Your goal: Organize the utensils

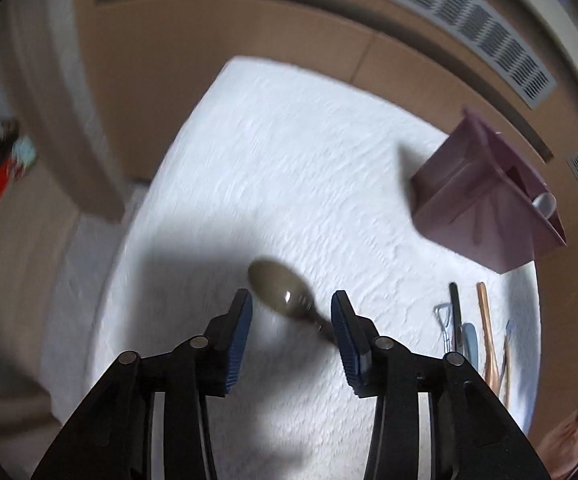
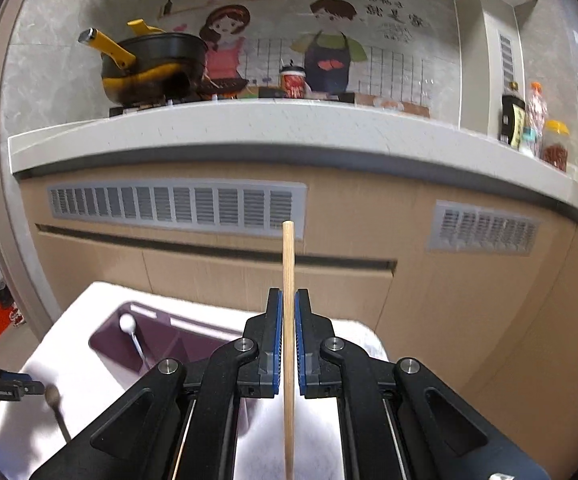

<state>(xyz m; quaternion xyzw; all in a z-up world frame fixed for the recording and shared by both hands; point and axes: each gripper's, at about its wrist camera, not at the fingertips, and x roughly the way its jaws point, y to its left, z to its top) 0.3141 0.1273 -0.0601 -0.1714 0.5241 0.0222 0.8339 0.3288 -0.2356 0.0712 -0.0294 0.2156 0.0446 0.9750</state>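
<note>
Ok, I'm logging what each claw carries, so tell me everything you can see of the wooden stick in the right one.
The wooden stick is a thin, round, pale-tan rod, plain and smooth, like a single chopstick. It stands almost upright in the right wrist view, its blunt top end rising well above the right claw and its lower part running down out of the picture. The claw's blue pads are shut on it from both sides. Nothing else touches it; the purple box sits behind and to its left on the white cloth.

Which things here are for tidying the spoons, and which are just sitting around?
For the job: dark brown spoon; wooden chopstick; purple plastic organizer box; white-tipped spoon inside it.
Just sitting around: black pot with yellow handle; bottles on counter.
</note>
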